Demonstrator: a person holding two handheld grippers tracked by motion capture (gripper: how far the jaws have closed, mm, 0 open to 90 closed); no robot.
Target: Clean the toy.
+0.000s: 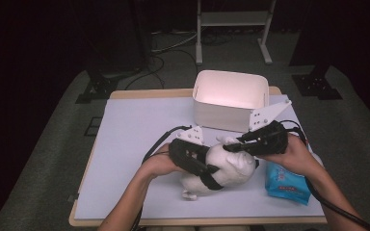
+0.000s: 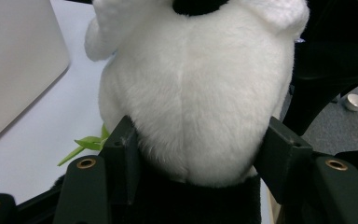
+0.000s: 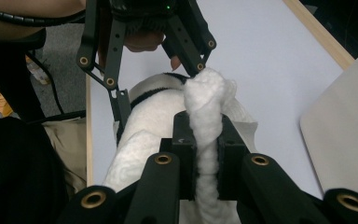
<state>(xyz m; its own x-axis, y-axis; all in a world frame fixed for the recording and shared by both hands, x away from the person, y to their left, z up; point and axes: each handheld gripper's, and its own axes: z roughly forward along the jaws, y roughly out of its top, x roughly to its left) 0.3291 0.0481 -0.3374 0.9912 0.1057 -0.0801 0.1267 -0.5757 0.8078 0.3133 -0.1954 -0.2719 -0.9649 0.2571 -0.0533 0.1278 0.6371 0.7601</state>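
A wooden table [image 1: 125, 94] carries a pale lavender mat [image 1: 135, 125] that covers nearly its whole top. On the mat lie a white plush toy [image 1: 226, 168] near the front middle, a blue packet of wipes [image 1: 286, 185] just to its right, and a white rectangular bin [image 1: 229, 98] at the far edge, behind the toy.

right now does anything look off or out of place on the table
Nothing spilled or damaged. The plush panda lies on its side, its body between the left tool's jaws and one limb squeezed thin by the right tool. The white bin stands upright; the blue wipes pack lies flat.
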